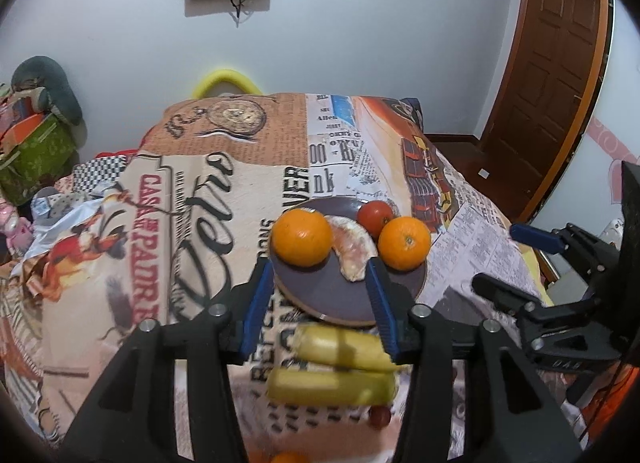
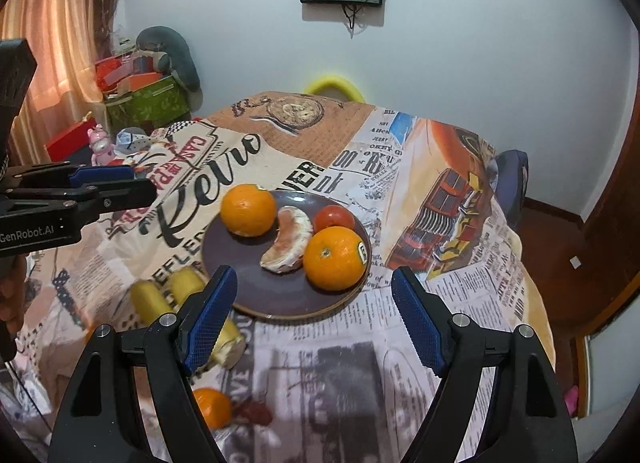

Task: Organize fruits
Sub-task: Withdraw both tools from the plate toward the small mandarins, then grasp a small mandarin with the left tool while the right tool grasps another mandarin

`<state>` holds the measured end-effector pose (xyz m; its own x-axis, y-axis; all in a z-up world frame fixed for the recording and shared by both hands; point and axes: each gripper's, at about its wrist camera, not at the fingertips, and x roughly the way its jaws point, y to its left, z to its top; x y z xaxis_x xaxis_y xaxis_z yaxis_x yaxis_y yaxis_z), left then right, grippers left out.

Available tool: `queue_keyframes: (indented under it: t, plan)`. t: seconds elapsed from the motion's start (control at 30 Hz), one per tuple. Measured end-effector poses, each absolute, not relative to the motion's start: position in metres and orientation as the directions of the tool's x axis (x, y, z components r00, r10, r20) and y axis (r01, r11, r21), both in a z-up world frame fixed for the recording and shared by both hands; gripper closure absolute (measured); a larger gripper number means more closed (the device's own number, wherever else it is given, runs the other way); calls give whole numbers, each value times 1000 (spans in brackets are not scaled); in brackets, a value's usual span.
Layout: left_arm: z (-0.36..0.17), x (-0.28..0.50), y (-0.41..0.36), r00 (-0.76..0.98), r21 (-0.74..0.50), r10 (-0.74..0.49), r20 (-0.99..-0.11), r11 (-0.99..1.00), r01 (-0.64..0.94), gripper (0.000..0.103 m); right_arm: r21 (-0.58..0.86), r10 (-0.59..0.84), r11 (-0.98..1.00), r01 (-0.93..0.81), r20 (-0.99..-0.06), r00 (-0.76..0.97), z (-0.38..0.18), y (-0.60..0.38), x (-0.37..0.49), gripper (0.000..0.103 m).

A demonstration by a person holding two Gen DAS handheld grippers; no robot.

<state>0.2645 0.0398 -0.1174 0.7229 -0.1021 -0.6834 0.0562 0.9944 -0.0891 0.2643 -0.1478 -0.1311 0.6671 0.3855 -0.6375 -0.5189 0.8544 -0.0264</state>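
A dark purple plate [image 2: 248, 287] on the printed tablecloth holds two oranges [image 2: 249, 210] [image 2: 335, 257], a peeled citrus segment [image 2: 289, 241] and a tomato [image 2: 334, 218]. The plate [image 1: 320, 295] also shows in the left wrist view. Two bananas [image 1: 344, 347] [image 1: 332, 385] lie just before the plate, between and below my left gripper's fingers. My left gripper [image 1: 320, 283] is open and empty above them. My right gripper [image 2: 316, 299] is open and empty over the plate's near rim. A small orange [image 2: 212, 407] and a red fruit [image 2: 256, 413] lie near the front.
The table [image 2: 440, 303] drops off at right toward a wooden door [image 1: 552, 75]. Boxes and clutter [image 2: 144, 99] stand at the far left. A blue chair back [image 2: 512, 179] stands past the right edge. A yellow ring [image 2: 334, 85] sits behind the table.
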Motion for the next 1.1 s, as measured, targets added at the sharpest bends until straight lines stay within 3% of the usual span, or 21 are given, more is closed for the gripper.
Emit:
queue_keyframes:
  t: [0.5, 0.83, 1.1]
  plan:
    - [-149, 192, 72, 666, -64, -47, -745, 998, -1, 47, -27, 372, 852, -523, -671, 641, -141, -145, 210, 26]
    - [-185, 165, 74, 620, -94, -74, -781, 996, 1, 47, 25, 383, 842, -539, -732, 563, -173, -136, 196, 27]
    - [-206, 159, 71, 588, -125, -111, -802, 992, 17, 48, 95, 406, 833, -546, -775, 485, -197, -131, 197, 48]
